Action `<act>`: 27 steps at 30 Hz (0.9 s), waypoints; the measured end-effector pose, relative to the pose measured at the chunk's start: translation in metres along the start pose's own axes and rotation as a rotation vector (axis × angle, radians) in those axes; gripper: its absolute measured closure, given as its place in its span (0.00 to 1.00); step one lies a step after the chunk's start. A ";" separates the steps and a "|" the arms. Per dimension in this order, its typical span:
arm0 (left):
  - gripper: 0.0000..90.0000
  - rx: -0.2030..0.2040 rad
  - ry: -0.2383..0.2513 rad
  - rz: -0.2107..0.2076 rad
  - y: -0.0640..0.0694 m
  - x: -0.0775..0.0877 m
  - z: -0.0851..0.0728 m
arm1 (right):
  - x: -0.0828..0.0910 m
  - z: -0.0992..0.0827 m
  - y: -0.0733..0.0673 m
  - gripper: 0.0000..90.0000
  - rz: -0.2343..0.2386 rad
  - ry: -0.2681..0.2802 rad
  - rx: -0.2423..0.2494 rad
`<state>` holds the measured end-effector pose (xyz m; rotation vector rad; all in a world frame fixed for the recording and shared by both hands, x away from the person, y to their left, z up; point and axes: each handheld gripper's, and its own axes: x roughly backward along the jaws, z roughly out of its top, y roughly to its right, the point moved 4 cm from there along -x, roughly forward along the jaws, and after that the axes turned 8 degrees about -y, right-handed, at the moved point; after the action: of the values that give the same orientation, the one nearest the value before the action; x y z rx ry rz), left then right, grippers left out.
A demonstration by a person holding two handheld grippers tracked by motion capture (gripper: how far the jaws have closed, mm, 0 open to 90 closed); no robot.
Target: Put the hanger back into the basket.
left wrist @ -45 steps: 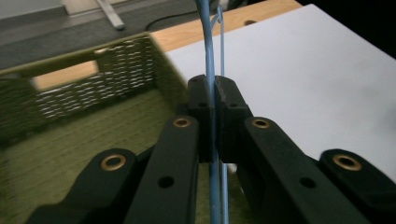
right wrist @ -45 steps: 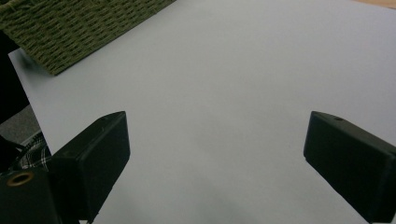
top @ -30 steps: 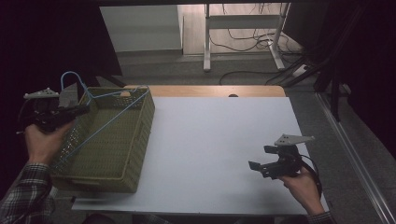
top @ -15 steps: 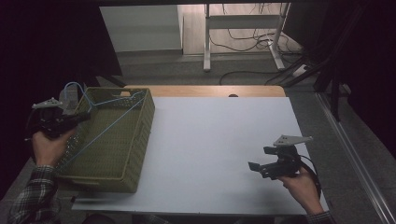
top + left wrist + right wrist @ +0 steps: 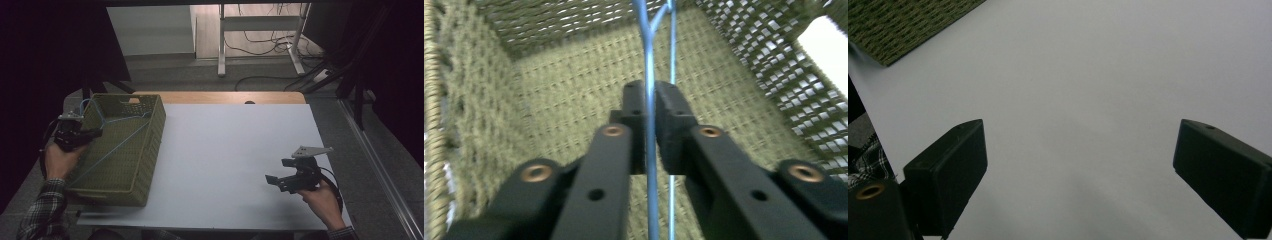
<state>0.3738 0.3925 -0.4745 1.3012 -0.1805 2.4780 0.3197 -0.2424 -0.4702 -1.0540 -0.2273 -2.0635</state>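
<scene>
Left claw pinching thin blue wire hanger inside green woven basket

On my left the basket sits on the table, at its left edge. The wire hanger lies inside the basket, slanting from the far left corner toward the near end. My left gripper is at the basket's far left rim, the hanger wire between its jaws. My right gripper is well apart, over the table's near right part.
</scene>
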 end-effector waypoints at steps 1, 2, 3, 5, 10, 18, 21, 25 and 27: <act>0.80 -0.007 -0.010 0.025 0.002 0.001 -0.001 | 0.000 -0.001 0.000 0.08 -0.001 -0.001 -0.002; 0.73 -0.007 -0.010 0.025 0.002 0.001 -0.001 | 0.000 -0.001 0.000 0.08 -0.001 -0.001 -0.002; 0.68 -0.030 0.001 0.053 0.006 0.004 0.000 | 0.000 -0.001 0.000 0.08 -0.001 0.002 -0.002; 0.59 -0.026 0.026 0.036 0.010 0.009 0.002 | 0.001 -0.001 0.000 0.08 -0.003 0.004 0.000; 0.40 -0.017 0.096 -0.040 0.025 0.023 0.005 | 0.004 -0.001 -0.001 0.08 -0.007 0.017 0.010; 0.22 -0.012 0.177 -0.215 0.056 0.038 0.006 | 0.010 -0.001 -0.004 0.06 -0.008 0.046 0.011; 0.16 -0.019 0.193 -0.269 0.070 0.043 0.005 | 0.013 -0.002 -0.005 0.05 -0.016 0.055 0.018; 0.12 -0.064 0.183 -0.278 0.096 0.047 0.000 | 0.017 -0.005 -0.008 0.04 -0.027 0.063 0.024; 0.11 -0.068 0.186 -0.290 0.101 0.048 -0.001 | 0.017 -0.006 -0.008 0.04 -0.031 0.063 0.026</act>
<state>0.3128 0.3098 -0.4312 0.9846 -0.0275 2.3056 0.3046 -0.2502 -0.4599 -0.9740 -0.2387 -2.1123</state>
